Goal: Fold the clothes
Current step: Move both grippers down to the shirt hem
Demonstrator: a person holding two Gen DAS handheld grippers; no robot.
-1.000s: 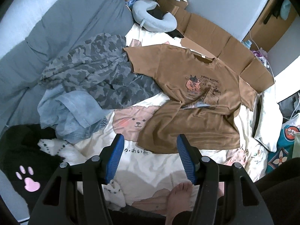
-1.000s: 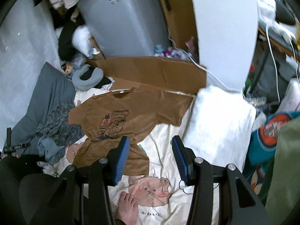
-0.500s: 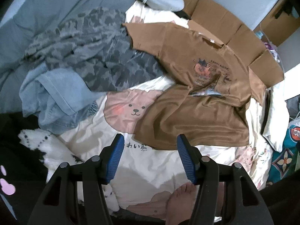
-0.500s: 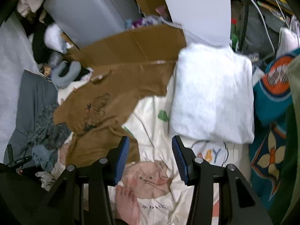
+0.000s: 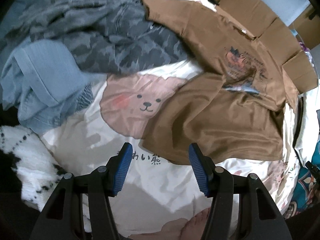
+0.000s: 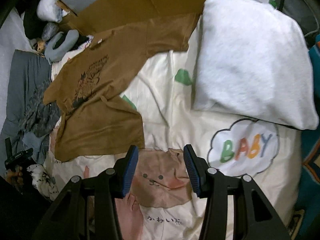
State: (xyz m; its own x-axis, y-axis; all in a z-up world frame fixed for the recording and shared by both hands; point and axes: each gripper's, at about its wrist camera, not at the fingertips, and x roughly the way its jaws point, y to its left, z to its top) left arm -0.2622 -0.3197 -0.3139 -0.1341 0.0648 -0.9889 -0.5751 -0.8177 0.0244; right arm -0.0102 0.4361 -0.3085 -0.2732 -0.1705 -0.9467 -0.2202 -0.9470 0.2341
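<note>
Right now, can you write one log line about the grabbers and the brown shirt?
brown shirt: spread on bed, unfolded | left gripper: open, empty | right gripper: open, empty

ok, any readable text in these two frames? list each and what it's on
"BABY": coloured letters in the cloud outline on the cream bedsheet.
"かわい熊": black, under the bear face on that sheet; partly hidden in the left view.
Brown T-shirt chest print: lettering blurred, unreadable.
Nothing else readable.

A cream bed sheet (image 5: 84, 140) with printed bears carries a brown T-shirt (image 5: 230, 120) spread flat, a grey camouflage garment (image 5: 120, 46) beside it, a light blue garment (image 5: 40, 84), and a white pillow (image 6: 250, 60).
</note>
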